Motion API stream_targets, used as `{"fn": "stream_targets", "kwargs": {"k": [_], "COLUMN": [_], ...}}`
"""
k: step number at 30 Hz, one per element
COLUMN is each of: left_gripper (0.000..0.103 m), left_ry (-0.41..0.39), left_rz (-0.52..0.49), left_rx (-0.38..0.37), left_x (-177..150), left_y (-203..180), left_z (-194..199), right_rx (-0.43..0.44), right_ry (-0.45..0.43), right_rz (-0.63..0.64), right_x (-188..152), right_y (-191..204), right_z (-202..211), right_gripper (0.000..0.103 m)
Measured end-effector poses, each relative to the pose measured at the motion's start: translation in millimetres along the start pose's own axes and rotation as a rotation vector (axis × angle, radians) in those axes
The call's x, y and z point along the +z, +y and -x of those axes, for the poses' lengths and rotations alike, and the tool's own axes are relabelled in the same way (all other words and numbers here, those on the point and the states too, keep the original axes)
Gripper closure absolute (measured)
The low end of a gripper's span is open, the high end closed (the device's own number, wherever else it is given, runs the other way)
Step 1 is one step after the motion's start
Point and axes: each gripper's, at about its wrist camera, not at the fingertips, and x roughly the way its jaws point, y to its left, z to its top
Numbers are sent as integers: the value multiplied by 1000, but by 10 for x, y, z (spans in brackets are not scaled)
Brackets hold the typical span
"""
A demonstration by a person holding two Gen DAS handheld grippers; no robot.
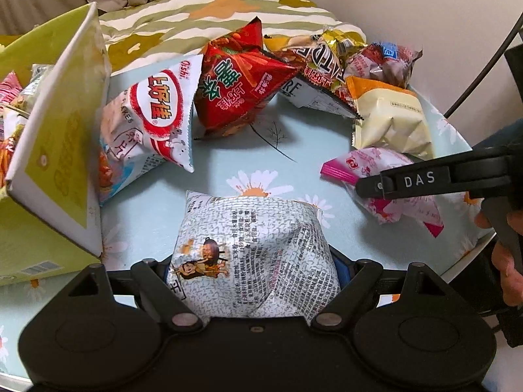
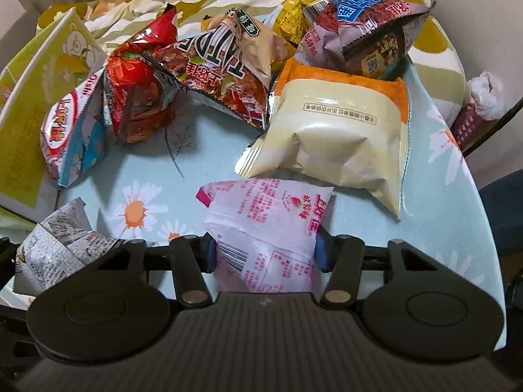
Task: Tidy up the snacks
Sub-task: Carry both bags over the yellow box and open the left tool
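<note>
While both tongs grip packets | cream bag (image 2: 340, 137) touches pink packet (image 2: 268, 225) | box (image 1: 55, 150) left

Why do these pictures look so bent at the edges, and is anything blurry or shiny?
Left wrist view: fisheye bulges the table and darkens the corners; the green box at left is soft. Right wrist view: same curving; glare streaks the cream packet and the red bag, while the pink packet stays sharp.

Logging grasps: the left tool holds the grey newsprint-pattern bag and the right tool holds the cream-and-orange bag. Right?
Not quite. In the right wrist view the right tool is closed on the pink-and-white strawberry bag; the cream-and-orange bag lies free behind it. The left tool does hold the grey newsprint-pattern bag.
</note>
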Motion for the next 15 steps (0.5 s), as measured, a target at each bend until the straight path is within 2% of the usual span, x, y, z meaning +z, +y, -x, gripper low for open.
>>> {"fn": "stream_targets", "kwargs": {"k": [7,15], "left_gripper": [17,17], "left_ry": [-41,-145], "left_rz": [14,63], "left_rx": [13,47], "left_x": [-20,-9], "left_y": [-53,-142], "left_z": [224,758], "right_rx": [52,115], "right_ry": [-14,-101], "right_rz": [-4,54], "right_x": [-41,7], "right_y": [-6,110], "right_z": [261,803], "right_gripper": [42,43]}}
